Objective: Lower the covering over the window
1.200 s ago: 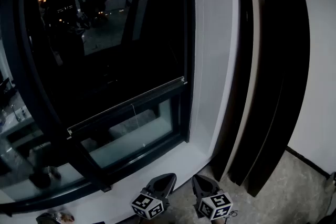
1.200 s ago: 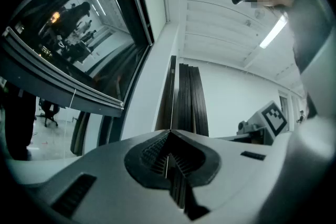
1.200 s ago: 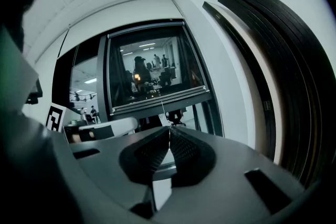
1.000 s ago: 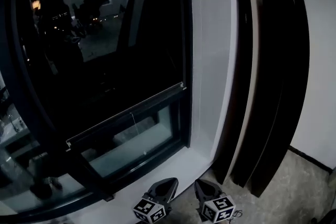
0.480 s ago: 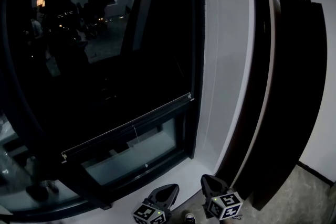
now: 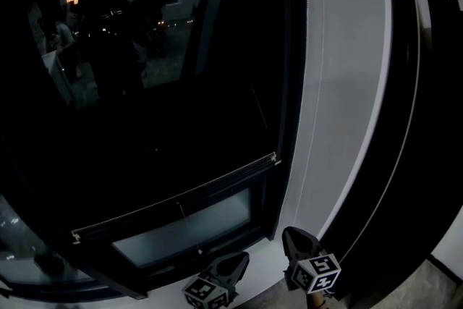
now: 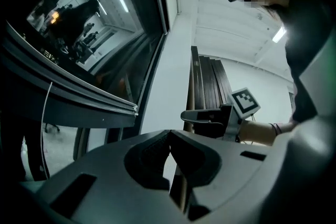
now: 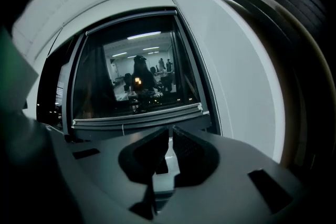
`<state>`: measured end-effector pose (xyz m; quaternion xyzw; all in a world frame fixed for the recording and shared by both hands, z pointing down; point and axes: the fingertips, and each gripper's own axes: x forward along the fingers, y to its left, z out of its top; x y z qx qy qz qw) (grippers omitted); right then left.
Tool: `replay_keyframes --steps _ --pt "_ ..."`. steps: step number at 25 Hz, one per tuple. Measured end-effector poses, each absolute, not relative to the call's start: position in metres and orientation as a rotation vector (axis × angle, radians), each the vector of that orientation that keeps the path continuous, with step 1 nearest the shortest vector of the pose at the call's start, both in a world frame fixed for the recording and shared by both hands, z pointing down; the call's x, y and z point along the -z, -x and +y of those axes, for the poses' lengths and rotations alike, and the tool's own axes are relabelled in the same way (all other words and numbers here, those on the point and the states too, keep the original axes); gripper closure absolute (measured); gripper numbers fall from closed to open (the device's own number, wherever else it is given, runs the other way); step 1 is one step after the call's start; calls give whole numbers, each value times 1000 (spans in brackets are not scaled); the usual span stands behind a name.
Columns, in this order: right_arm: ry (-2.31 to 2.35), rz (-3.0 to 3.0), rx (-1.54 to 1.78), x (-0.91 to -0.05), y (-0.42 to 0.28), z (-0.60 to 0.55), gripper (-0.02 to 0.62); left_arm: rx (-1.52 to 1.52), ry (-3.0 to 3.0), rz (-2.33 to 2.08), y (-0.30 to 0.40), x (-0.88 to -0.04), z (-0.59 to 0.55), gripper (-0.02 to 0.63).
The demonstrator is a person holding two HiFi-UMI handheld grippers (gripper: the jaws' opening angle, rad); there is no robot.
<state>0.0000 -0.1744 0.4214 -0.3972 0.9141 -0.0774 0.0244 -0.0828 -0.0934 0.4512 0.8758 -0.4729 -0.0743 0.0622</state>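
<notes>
A dark roller blind [image 6: 145, 119] covers most of the window. Its bottom rail [image 6: 173, 205] hangs a little above the sill, with a strip of pale glass [image 6: 188, 231] below it. A thin pull cord [image 6: 189, 228] dangles from the rail. The rail also shows in the right gripper view [image 8: 136, 114] and the left gripper view [image 7: 79, 97]. My left gripper [image 6: 242, 255] is shut and empty, low by the sill. My right gripper [image 6: 289, 231] is beside it on the right, shut with nothing in it. Neither touches the blind or the cord.
A white wall strip [image 6: 340, 83] frames the window on the right. Tall dark panels [image 6: 412, 119] lean against the wall right of my right gripper. The white sill [image 6: 264, 282] runs under the window. My right gripper's marker cube [image 7: 245, 102] shows in the left gripper view.
The view has closed in on the window and the panels have slid right. Both grippers have moved toward the window, the right one a little higher. The blind's rail keeps its height.
</notes>
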Motion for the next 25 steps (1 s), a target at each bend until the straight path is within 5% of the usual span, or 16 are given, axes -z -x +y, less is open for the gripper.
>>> replay_keyframes --steps 25 --pt "1398 2679 -134 -284 1 -431 506 185 -2626 -1449 65 -458 -231 607"
